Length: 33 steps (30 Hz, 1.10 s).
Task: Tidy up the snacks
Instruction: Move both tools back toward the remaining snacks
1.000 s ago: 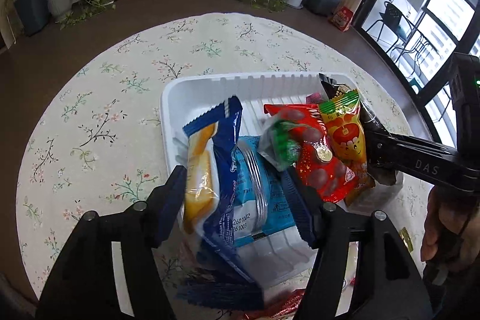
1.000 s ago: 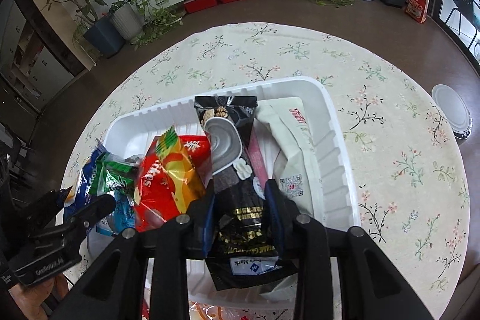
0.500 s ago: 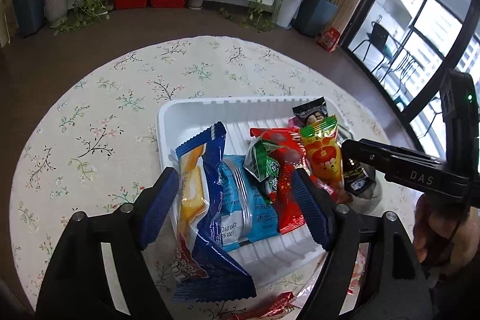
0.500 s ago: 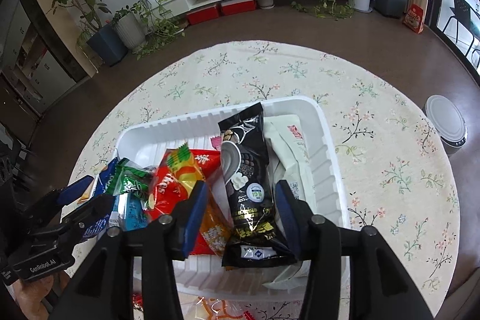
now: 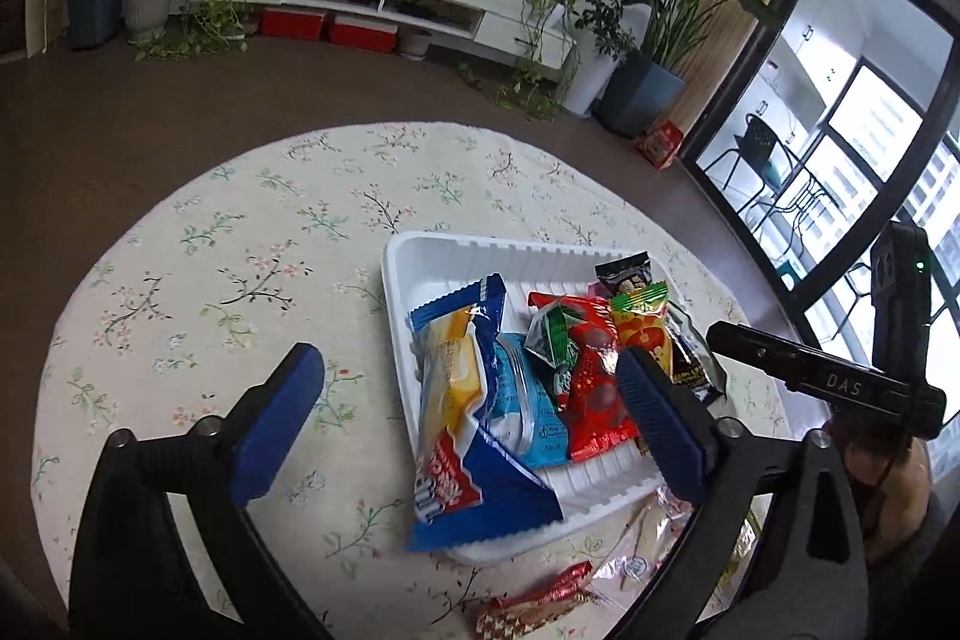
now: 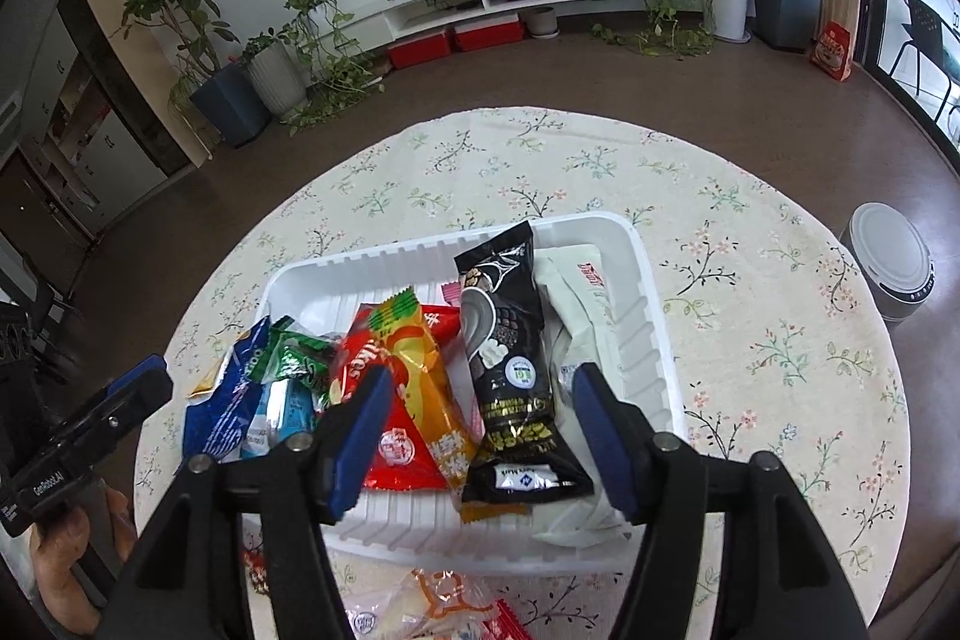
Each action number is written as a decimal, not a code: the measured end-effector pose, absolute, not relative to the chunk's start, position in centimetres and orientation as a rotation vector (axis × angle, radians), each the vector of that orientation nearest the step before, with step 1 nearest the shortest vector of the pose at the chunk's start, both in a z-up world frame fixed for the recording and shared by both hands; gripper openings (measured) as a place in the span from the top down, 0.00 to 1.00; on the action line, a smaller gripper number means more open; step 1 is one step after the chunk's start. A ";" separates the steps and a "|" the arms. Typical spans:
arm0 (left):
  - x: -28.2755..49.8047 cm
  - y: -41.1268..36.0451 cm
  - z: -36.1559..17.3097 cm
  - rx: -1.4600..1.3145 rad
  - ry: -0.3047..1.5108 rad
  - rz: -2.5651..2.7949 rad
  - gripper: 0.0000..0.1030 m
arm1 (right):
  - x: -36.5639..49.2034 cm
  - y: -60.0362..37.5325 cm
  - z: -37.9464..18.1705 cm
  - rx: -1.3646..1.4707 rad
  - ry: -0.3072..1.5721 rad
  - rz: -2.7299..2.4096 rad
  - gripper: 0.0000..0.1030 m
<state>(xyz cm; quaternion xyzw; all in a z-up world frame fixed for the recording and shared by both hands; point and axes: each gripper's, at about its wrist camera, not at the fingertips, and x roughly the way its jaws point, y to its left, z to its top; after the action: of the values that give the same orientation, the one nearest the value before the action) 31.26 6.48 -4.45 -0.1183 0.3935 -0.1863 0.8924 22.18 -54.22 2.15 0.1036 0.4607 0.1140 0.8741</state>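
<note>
The left gripper (image 5: 468, 400) has just been opening, and its jaws stand wide apart, gripping nothing. The right gripper (image 6: 480, 430) (also just opening) frames the black packet (image 6: 510, 358) without pressing it. Snacks fill the white tray (image 6: 648, 316), frame centre.

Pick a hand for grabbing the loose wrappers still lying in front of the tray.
Right, probably. The loose wrappers lie just below the right tongs, whose jaws have just been opening, empty. The left tongs sit further left, over the white tray.
</note>
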 end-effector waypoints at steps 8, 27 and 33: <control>23.9 6.1 -3.9 -0.139 0.763 -0.447 0.00 | 16.7 -57.4 3.2 0.255 0.917 0.252 0.27; 18.0 -2.9 -9.1 0.535 0.871 -0.731 0.01 | 5.6 -60.1 0.6 0.213 0.987 0.367 0.24; 20.4 -2.9 -9.0 0.577 0.886 -0.813 0.01 | 4.7 -57.9 1.7 -0.188 0.909 0.642 0.24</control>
<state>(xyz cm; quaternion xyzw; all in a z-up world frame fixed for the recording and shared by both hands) 20.38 -2.89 -9.04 0.2675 0.4110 -0.3771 0.7857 4.71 -57.87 1.69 -0.0889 0.4308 0.3041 0.8450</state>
